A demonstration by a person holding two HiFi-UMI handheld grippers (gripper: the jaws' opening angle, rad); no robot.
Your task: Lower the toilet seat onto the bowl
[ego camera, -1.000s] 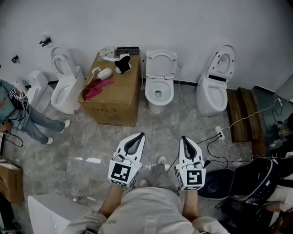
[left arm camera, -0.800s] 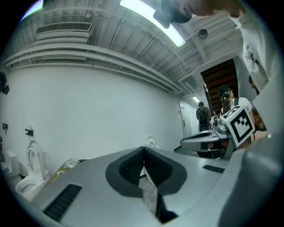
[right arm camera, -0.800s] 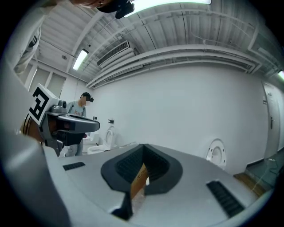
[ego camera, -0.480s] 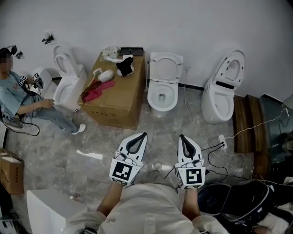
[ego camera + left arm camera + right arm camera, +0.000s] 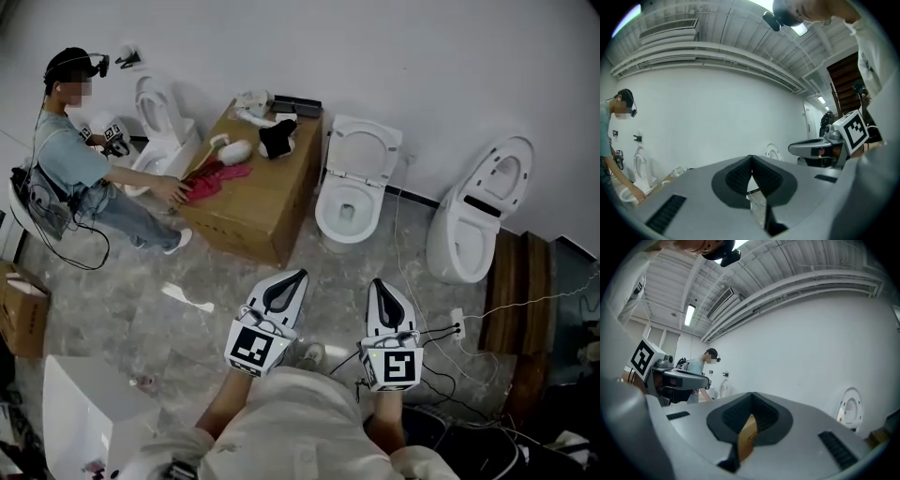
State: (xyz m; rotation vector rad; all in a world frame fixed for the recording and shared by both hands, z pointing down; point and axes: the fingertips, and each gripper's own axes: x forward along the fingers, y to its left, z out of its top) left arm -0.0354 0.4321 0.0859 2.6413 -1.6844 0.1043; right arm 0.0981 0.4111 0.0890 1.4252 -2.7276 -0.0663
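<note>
**First:** None of the job is done, by my reckoning. Start at the left: a crouched person (image 5: 80, 173) is busy at the far-left toilet (image 5: 157, 103), which has nothing to do with this.

**Second:** And the cardboard box (image 5: 267, 202) next along?

**First:** Just clutter on top, a pink cloth (image 5: 217, 174) and some odds and ends. Right of it stands the middle toilet (image 5: 325, 223). Its toilet seat (image 5: 366, 148) is tipped upright at the back, and the bowl (image 5: 345, 211) is open below it.

**Second:** Is the one further right the same?

**First:** Yes, the right toilet (image 5: 469, 234) has its seat raised as well. I can't tell which one is meant, though the middle one lies more nearly ahead of the grippers.

**Second:** What are the tongs doing?

**First:** The left gripper (image 5: 298, 274) has its jaws pressed together with nothing between them. The right gripper (image 5: 377, 281) is likewise closed and empty. Both are held level in front of the wearer (image 5: 300, 422), well apart from either toilet.

**Second:** So everything is left?

**First:** I'd say so: walk up, get a jaw onto the raised seat's edge, and ease it down onto the bowl. Closed jaws could nudge it over, but a proper grip would need them opened first.
</note>
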